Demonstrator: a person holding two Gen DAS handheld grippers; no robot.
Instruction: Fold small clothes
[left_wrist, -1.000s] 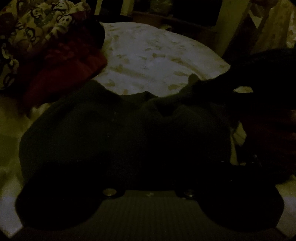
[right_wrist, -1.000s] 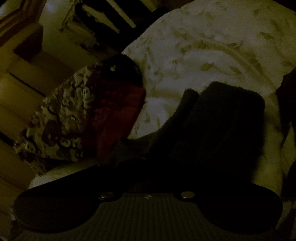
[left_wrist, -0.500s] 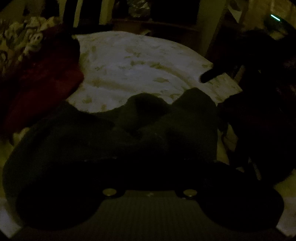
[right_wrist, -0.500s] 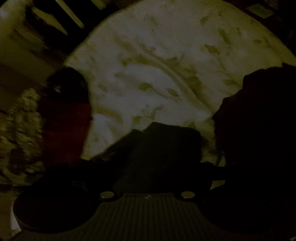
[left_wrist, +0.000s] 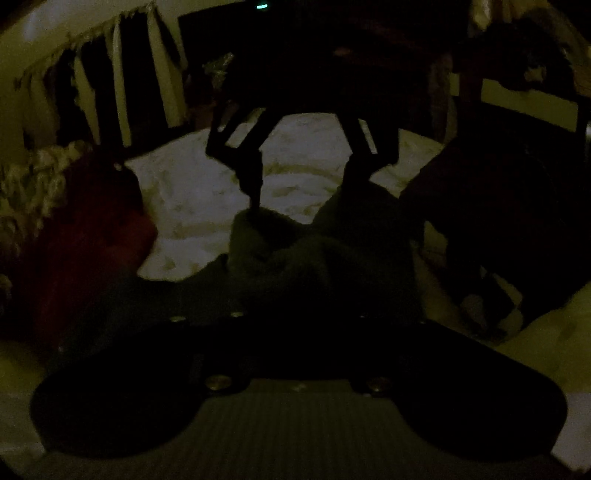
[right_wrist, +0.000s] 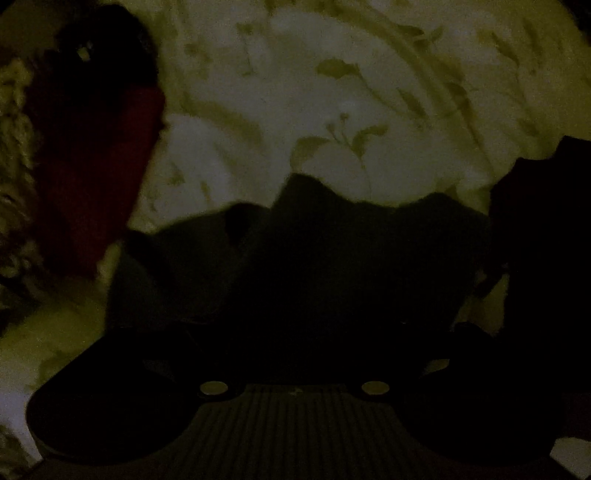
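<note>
On the bed sheet (right_wrist: 332, 110) | dark garment (left_wrist: 325, 258) bunched, mid-bed | right gripper (left_wrist: 303, 195) fingers spread wide, tips on the garment's far edge | left gripper: grip impossible to tell (too dark) | red cloth (right_wrist: 99, 166) at left

Dim room (very dark): leaf-print bedsheet (right_wrist: 369, 92), striped curtains (left_wrist: 118, 85) behind.

Garment (left_wrist: 325, 258) lies bunched on the bedsheet (left_wrist: 199, 206), just ahead of the left gripper. Right gripper (left_wrist: 303, 184) stands over its far edge, fingers apart, one fingertip (left_wrist: 255, 201) touching the cloth. Second garment (left_wrist: 85, 236) lies left of it, pillow (left_wrist: 29, 184) further left. Another heap (left_wrist: 509, 229) lies right. Curtains (left_wrist: 122, 81) behind the bed.
</note>
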